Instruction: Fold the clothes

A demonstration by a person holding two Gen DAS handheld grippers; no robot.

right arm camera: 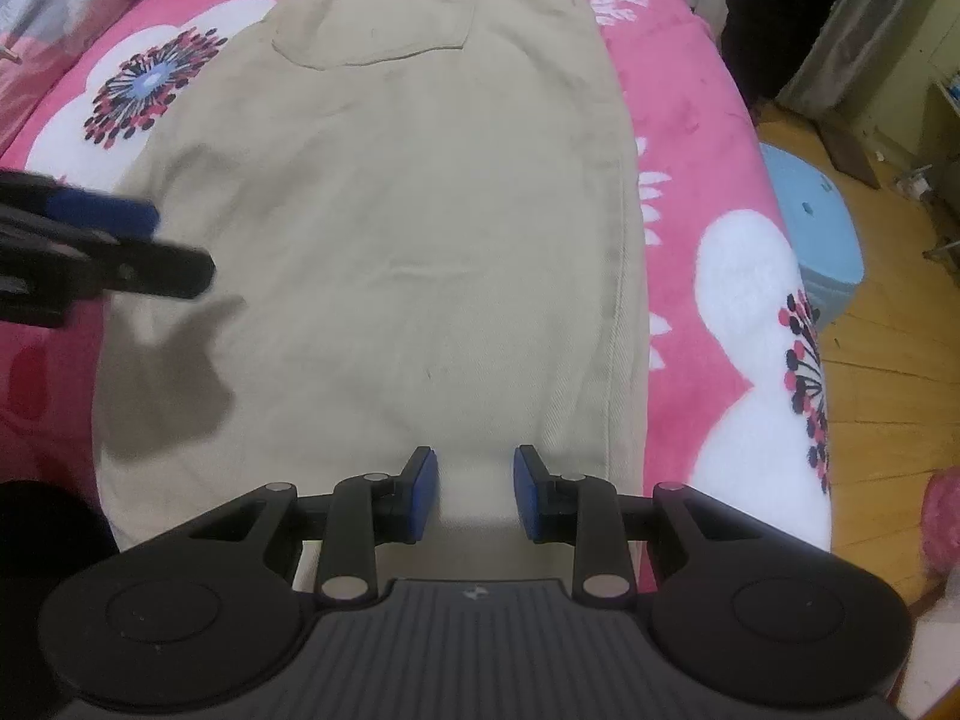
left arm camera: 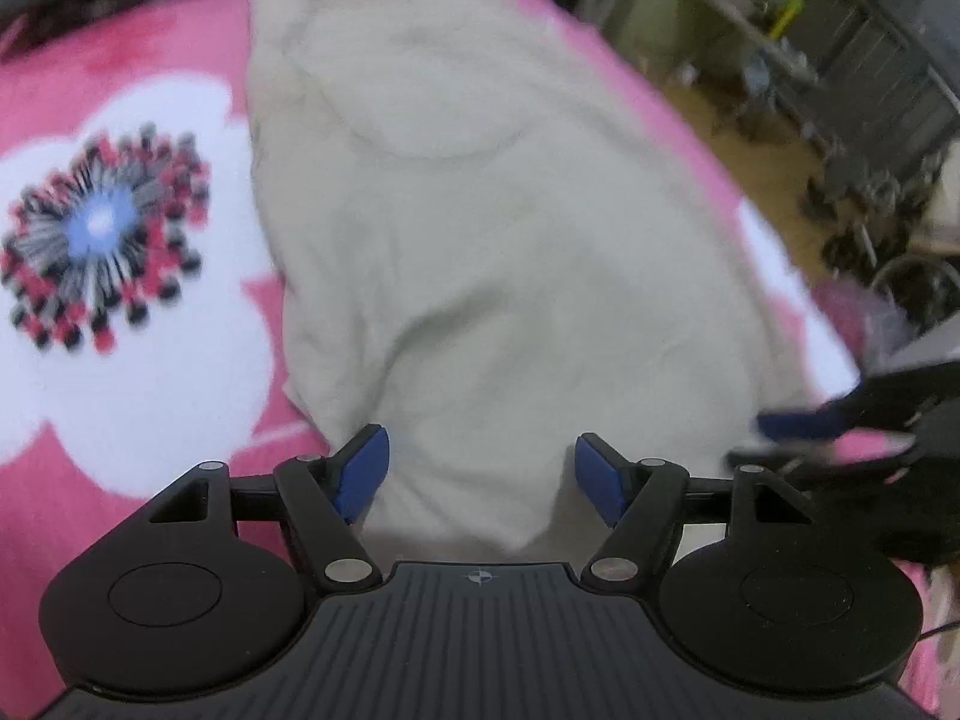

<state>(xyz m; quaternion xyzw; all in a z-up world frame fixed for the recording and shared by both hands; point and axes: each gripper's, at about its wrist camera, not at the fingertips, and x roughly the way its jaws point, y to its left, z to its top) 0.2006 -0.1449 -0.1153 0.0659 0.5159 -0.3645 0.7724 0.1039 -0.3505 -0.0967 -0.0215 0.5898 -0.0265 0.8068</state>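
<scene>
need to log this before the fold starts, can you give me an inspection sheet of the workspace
surface: pink flowered blanket on a bed.
job's things: beige trousers lying flat, back pocket at the far end.
clutter: nothing seen on the bed.
grippers: left gripper open above the near hem; right gripper open above the near hem, neither holding cloth.
cables: thin dark cable by the left gripper.
surroundings: wooden floor, blue stool, blurred shelving.

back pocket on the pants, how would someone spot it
Start at the pink flowered blanket, then the beige pants spread along it. The back pocket is the stitched patch at their far end, the only outlined panel on plain cloth.
</scene>
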